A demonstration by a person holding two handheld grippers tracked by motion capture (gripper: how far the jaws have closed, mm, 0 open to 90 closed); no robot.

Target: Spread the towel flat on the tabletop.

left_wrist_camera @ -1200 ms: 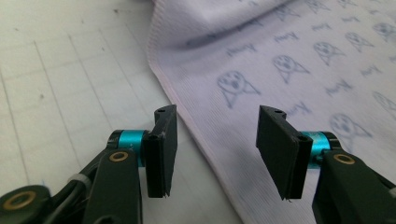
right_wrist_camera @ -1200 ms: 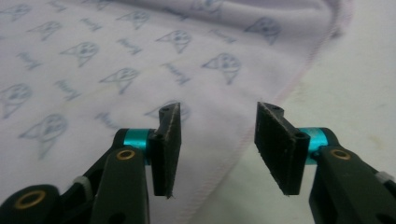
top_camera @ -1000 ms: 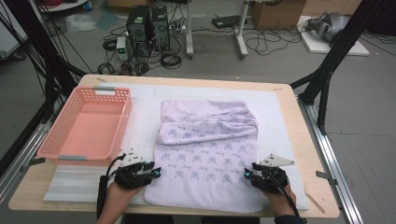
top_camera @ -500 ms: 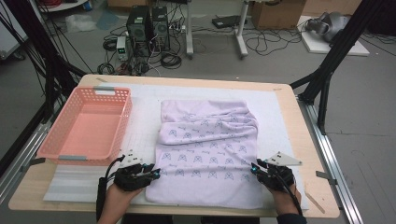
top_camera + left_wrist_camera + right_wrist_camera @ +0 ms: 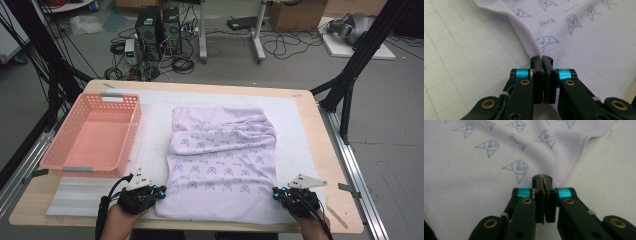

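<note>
A pale lilac cloth (image 5: pixel 220 160) printed with small dog faces lies spread on the white mat, its far part rumpled. My left gripper (image 5: pixel 161 192) is at the cloth's near left corner. In the left gripper view its jaws (image 5: pixel 542 58) have just been closing and are shut on the stitched hem of the cloth (image 5: pixel 586 37). My right gripper (image 5: pixel 275 192) is at the near right corner. Its jaws (image 5: pixel 542 177) have also just been closing and pinch the cloth (image 5: pixel 474 170) beside its pink-stitched edge.
A pink plastic basket (image 5: pixel 132 130) stands on the left of the table, just beyond my left hand. The white gridded mat (image 5: pixel 300 130) covers most of the wooden tabletop (image 5: pixel 330 150). Black frame legs and cables stand beyond the table.
The right gripper has edged a little to the right at the cloth's near corner. The left gripper has stayed where it was.
</note>
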